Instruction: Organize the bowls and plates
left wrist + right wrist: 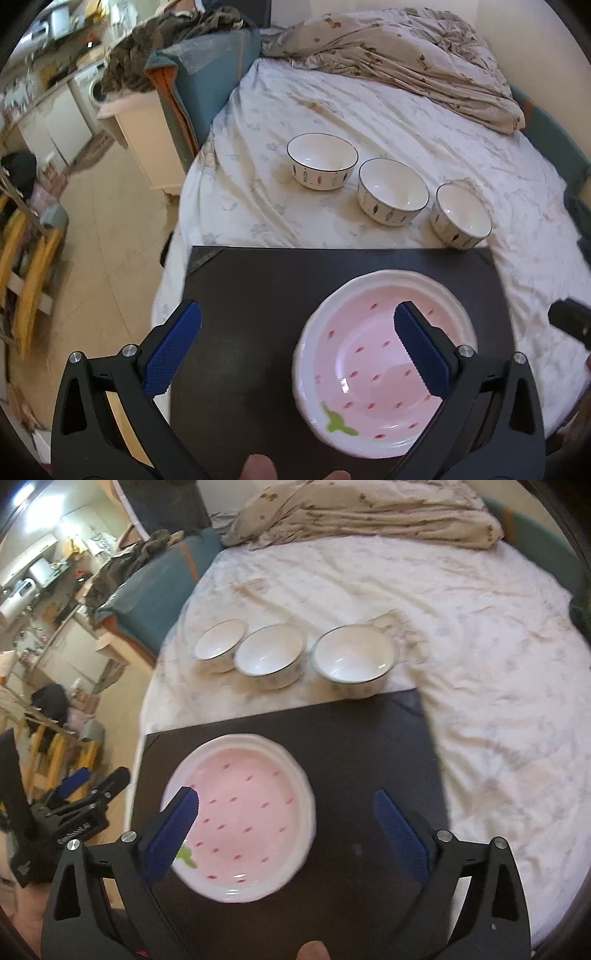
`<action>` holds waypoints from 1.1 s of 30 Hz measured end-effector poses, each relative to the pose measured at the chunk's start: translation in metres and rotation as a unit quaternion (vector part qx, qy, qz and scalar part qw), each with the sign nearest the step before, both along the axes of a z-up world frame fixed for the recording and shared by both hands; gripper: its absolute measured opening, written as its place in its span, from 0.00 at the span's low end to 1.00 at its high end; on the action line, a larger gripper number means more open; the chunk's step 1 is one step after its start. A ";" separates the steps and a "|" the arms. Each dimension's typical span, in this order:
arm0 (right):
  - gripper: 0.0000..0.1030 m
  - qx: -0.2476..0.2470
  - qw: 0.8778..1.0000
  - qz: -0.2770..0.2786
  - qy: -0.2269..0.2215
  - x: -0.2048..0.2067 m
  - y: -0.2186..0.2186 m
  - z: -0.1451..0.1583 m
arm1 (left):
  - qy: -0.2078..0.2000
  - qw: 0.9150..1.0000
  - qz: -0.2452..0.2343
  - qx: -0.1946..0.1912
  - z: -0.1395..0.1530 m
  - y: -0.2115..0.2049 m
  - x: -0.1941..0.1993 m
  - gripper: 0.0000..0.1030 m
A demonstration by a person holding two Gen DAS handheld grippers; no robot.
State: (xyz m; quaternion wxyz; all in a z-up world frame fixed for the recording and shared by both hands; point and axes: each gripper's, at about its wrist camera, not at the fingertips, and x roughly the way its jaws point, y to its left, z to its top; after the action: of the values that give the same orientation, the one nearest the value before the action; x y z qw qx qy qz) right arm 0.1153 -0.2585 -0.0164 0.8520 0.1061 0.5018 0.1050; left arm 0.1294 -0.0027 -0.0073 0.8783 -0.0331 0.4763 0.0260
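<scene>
A pink plate (369, 354) (243, 805) with red speckles and a green leaf mark lies flat on a black board (258, 295) (351, 746) on the bed. Beyond the board, three white bowls with dark rims stand in a row on the sheet: left (322, 160) (219, 644), middle (393, 190) (269, 657), right (461, 214) (352, 657). My left gripper (297, 310) hangs open above the board, its right finger over the plate. My right gripper (286, 794) is also open and empty, its left finger over the plate's left rim.
A rumpled quilt (406, 51) is heaped at the far end of the bed. Left of the bed are a white cabinet (136, 122), a teal padded frame (214, 74), bare floor (110, 240) and a yellow wooden rack (29, 266).
</scene>
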 end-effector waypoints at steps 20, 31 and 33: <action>1.00 -0.026 0.996 -0.077 -0.042 0.069 -0.073 0.009 | 0.062 0.998 -0.033 0.003 0.010 -0.073 0.080 1.00; 0.99 0.039 0.989 -0.141 0.003 0.099 -0.114 -0.008 | 0.095 0.994 -0.039 -0.035 -0.008 -0.111 0.126 0.99; 0.92 0.052 0.987 -0.150 0.022 0.105 -0.118 -0.016 | 0.098 0.993 -0.045 -0.041 -0.013 -0.119 0.135 0.90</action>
State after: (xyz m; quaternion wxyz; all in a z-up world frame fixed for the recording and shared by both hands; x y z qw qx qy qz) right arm 0.2201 -0.3763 -0.0322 0.8404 0.2268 0.4922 -0.0005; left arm 0.2640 -0.1220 -0.0203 0.8256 -0.0453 0.5616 -0.0300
